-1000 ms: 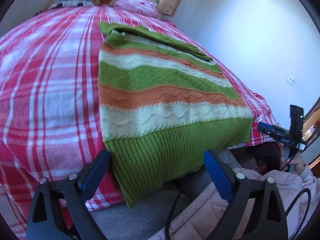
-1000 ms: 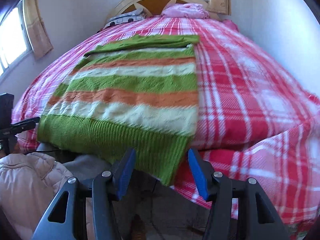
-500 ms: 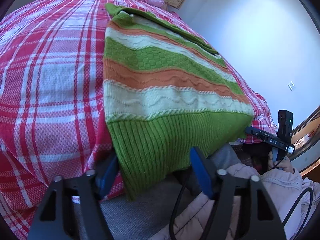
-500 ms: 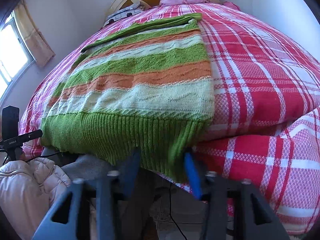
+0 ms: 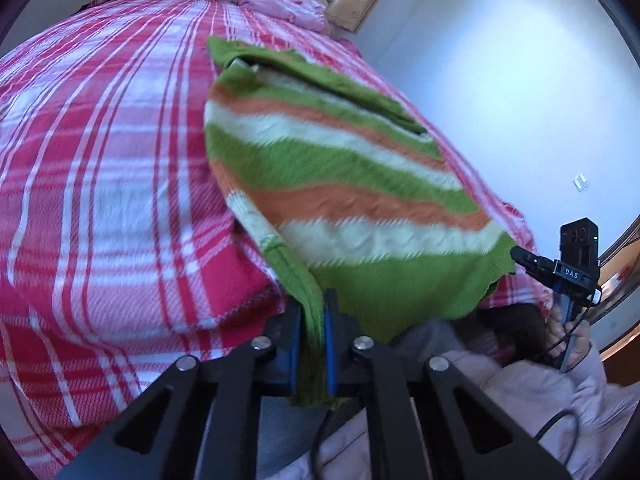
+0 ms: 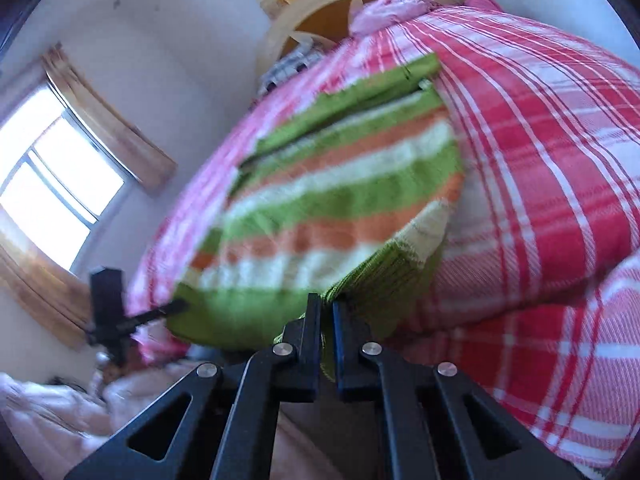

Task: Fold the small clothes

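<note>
Striped knit sweater (image 5: 344,184): green, orange, cream bands, green ribbed hem. Spread flat on bed, sleeves folded across far end. Near hem lifted off bed edge at both corners, bunched into vertical folds there, middle sagging between.

**Stripes on plaid**

The knitted sweater (image 5: 340,184) carries green, orange and cream stripes with a plain green ribbed hem. The bedspread (image 5: 100,168) under it is red, pink and white plaid. Gripper pads (image 5: 329,344) are blue.
</note>
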The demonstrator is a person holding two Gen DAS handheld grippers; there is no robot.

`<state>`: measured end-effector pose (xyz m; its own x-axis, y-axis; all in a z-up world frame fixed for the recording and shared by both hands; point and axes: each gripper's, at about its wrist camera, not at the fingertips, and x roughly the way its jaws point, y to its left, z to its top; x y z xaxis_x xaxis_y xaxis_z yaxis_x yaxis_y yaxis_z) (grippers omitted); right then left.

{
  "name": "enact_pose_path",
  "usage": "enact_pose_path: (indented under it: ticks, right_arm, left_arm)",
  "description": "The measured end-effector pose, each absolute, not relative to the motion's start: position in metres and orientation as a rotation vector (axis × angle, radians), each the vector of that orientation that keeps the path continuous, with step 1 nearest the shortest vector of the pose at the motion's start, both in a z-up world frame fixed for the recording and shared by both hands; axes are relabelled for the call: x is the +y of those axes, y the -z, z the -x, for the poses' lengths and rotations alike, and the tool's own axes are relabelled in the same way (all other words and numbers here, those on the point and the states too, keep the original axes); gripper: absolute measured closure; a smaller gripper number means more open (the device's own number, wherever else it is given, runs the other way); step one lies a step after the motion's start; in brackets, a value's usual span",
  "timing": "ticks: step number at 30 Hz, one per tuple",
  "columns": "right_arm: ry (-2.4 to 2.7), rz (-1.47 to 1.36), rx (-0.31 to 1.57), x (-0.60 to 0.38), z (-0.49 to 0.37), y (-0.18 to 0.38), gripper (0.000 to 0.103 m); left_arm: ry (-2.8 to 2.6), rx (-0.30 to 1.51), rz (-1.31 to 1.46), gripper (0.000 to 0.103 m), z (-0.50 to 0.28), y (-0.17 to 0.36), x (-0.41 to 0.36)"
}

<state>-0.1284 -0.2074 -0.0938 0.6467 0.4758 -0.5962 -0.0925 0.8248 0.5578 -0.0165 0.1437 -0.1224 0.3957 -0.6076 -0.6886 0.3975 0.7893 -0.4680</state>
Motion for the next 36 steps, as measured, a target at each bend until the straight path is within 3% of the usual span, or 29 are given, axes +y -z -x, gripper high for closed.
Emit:
enact_pose_path:
  ticks: [2,10,18,23,26,28,31,33,34,35,36]
  right_arm:
    - [-0.364,-0.557,0.782,-0.211,0.117,0.085,0.098]
    - [-0.32,-0.62,0.688,-0.225,0.055,0.062,0.098]
    - [-0.143,-0.694,0.671,-0.266,-0.018,0.08,0.098]
    - [-0.074,-0.663,0.75,-0.268,-0.044,0.107,0.098]
    - [-0.06,-0.655,0.778,-0.269,-0.047,0.116,0.098]
    - [-0.061,-0.688,0.777,-0.273,-0.045,0.117,0.098]
    - [-0.097,-0.762,0.752,-0.28,-0.04,0.112,0.097]
    - [-0.125,-0.814,0.701,-0.282,-0.031,0.104,0.088]
    - [-0.132,-0.826,0.659,-0.283,-0.025,0.097,0.069]
    - [-0.127,-0.824,0.63,-0.282,-0.02,0.091,0.042]
    - [-0.118,-0.818,0.594,-0.28,-0.015,0.085,0.032]
  left_arm:
    - [0.647,0.956,0.222,0.097,0.005,0.111,0.138]
    - [0.672,0.854,0.185,0.097,-0.053,0.066,0.113]
    - [0.583,0.88,0.175,0.095,-0.123,0.068,0.104]
    - [0.616,0.994,0.283,0.083,-0.165,0.089,0.119]
    - [0.631,0.96,0.271,0.059,-0.165,0.083,0.131]
    - [0.643,0.917,0.264,0.033,-0.161,0.077,0.141]
    - [0.666,0.865,0.264,0.021,-0.158,0.07,0.15]
    - [0.673,0.859,0.201,0.021,-0.16,0.069,0.144]
    - [0.68,0.851,0.134,0.021,-0.158,0.07,0.137]
    - [0.688,0.848,0.102,0.021,-0.158,0.07,0.133]
    - [0.707,0.851,0.059,0.021,-0.158,0.073,0.124]
